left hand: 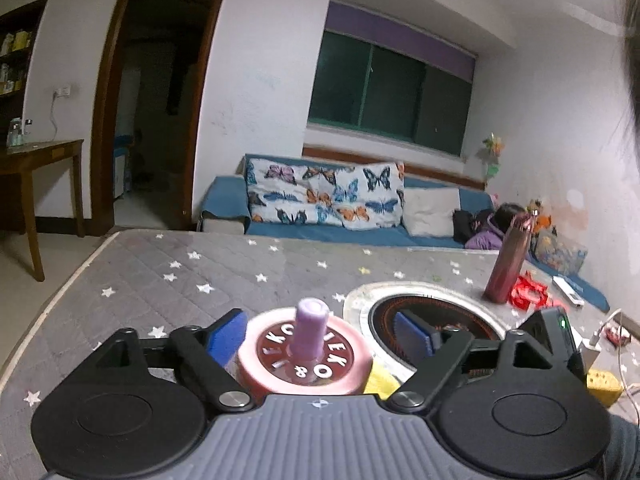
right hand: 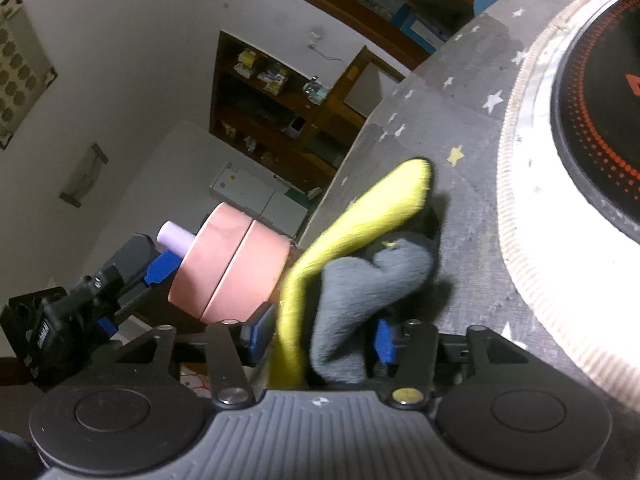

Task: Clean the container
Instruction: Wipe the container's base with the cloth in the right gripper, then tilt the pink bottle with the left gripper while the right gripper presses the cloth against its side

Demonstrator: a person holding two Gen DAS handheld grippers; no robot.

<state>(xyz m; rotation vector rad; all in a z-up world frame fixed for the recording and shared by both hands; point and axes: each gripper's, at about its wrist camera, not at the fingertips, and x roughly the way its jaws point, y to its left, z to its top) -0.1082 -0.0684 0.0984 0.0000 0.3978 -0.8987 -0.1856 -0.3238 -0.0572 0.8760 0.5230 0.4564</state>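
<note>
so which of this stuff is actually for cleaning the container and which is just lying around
For the job:
- pink container between the left hand-held gripper pads
- yellow and grey cloth in the right hand-held gripper

Lying about:
- red bottle
- yellow sponge
- red wrapper
- round cooktop

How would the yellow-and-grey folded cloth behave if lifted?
The yellow-and-grey folded cloth would probably be floppy: it bends and bunches between the right gripper fingers. It looks light and fuzzy, so unlikely to slip or roll.
</note>
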